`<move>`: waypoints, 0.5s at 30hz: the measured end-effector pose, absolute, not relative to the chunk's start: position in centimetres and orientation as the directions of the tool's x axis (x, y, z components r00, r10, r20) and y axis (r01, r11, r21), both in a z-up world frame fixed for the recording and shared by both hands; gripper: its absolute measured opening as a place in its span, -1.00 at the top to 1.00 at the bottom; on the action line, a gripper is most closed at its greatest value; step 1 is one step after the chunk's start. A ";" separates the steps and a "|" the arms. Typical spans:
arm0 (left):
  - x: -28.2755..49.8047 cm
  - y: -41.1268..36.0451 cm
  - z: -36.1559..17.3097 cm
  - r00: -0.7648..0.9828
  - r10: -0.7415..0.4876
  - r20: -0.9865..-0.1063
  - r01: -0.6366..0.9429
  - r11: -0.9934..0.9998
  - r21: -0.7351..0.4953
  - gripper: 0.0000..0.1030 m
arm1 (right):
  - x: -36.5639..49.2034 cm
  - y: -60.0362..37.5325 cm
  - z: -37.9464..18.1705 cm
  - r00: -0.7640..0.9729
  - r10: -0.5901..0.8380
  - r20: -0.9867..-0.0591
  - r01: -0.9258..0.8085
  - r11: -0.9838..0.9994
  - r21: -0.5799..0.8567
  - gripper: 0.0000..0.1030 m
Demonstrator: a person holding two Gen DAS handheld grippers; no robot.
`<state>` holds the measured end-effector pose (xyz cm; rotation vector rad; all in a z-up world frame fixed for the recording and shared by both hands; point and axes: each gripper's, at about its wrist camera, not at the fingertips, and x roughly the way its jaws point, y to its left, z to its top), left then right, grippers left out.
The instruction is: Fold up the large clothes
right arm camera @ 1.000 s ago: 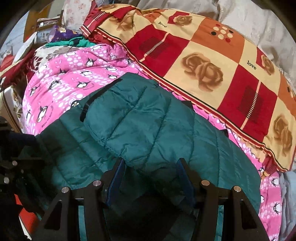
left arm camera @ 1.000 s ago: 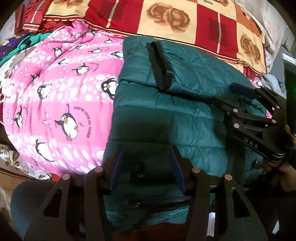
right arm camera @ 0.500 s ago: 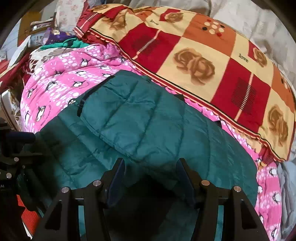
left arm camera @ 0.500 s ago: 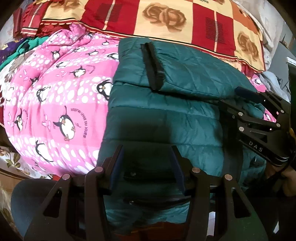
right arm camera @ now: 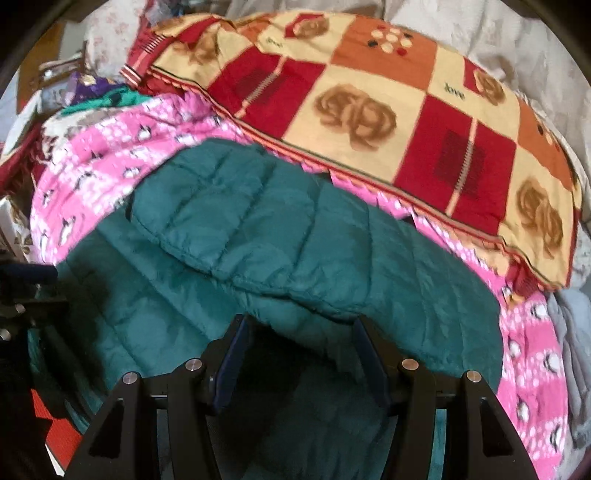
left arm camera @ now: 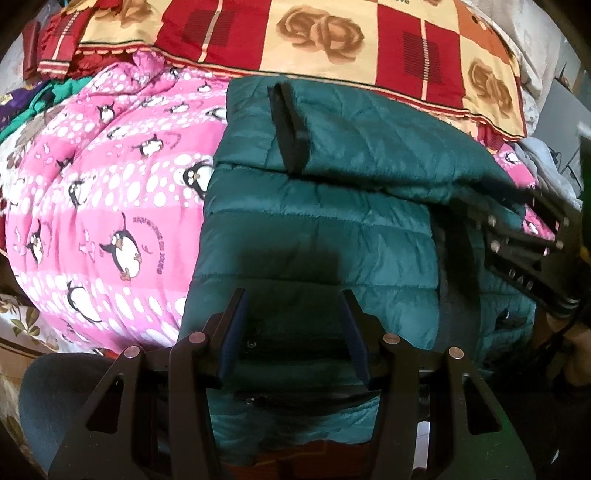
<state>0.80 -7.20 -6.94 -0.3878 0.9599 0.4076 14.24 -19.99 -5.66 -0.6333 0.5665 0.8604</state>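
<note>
A teal quilted jacket (left arm camera: pixel 314 221) (right arm camera: pixel 258 221) lies on a pink penguin blanket (left arm camera: pixel 110 203), with one sleeve folded across its far part. The sleeve ends in a black cuff (left arm camera: pixel 290 129). My left gripper (left arm camera: pixel 293 314) stands open over the jacket's near hem, and a snap button shows between its fingers. My right gripper (right arm camera: pixel 303 339) is open at the jacket's right side, its fingertips just under the edge of the folded sleeve. It also shows in the left wrist view, where the right gripper (left arm camera: pixel 524 218) is partly hidden by that fold. The left gripper (right arm camera: pixel 29 280) appears at the right wrist view's left edge.
A red and cream rose-patterned blanket (left arm camera: pixel 332 33) (right arm camera: pixel 369 110) lies behind the jacket. Mixed clothes (right arm camera: pixel 92 92) are piled at the far left. Grey bedding (right arm camera: pixel 517 44) fills the far right. A blue-grey rounded object (left arm camera: pixel 48 387) sits below the bed's near left edge.
The right gripper has drawn slightly to the right, and the sleeve fold now covers its blue pad. The jacket has drifted a little left in the left wrist view. Both jaws keep their width.
</note>
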 end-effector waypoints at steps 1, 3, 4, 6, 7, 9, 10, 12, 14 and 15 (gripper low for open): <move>0.9 -7.1 -7.2 0.504 0.161 -0.848 -0.501 0.855 -0.136 0.04 | 13.9 -19.4 -5.5 0.525 0.531 -0.665 -0.836 0.469 -0.286 -0.09; 1.1 -7.1 -7.9 0.494 0.157 -0.855 -0.506 0.852 -0.136 0.04 | 12.9 -17.2 -5.3 0.485 0.600 -0.636 -0.874 0.360 -0.327 -0.09; 1.2 -7.1 -8.1 0.492 0.157 -0.856 -0.503 0.854 -0.132 0.04 | 12.4 -16.3 -5.4 0.470 0.617 -0.631 -0.882 0.318 -0.347 -0.09; 1.3 -7.1 -8.2 0.491 0.159 -0.857 -0.499 0.857 -0.127 0.04 | 11.4 -13.6 -5.8 0.451 0.645 -0.617 -0.884 0.226 -0.410 -0.09; 1.2 -7.0 -8.2 0.492 0.155 -0.856 -0.498 0.857 -0.130 0.04 | 11.2 -12.7 -6.2 0.460 0.641 -0.614 -0.873 0.200 -0.445 -0.09; 1.3 -6.7 -8.2 0.493 0.154 -0.857 -0.493 0.860 -0.129 0.04 | 11.5 -10.5 -8.0 0.481 0.588 -0.650 -0.853 0.142 -0.502 -0.10; 1.4 -6.6 -8.1 0.494 0.155 -0.855 -0.493 0.860 -0.129 0.04 | 12.0 -9.6 -9.1 0.497 0.541 -0.679 -0.843 0.116 -0.525 -0.10; 1.6 -6.2 -7.8 0.506 0.154 -0.849 -0.490 0.861 -0.135 0.04 | 13.4 -9.7 -9.4 0.524 0.537 -0.661 -0.829 0.142 -0.542 -0.10; 2.0 -6.0 -7.3 0.531 0.147 -0.835 -0.475 0.867 -0.150 0.04 | 15.7 -11.1 -8.4 0.500 0.541 -0.676 -0.861 0.225 -0.456 -0.10; 2.3 -5.8 -7.1 0.542 0.141 -0.829 -0.465 0.871 -0.156 0.04 | 16.8 -12.1 -7.8 0.485 0.550 -0.680 -0.873 0.262 -0.411 -0.10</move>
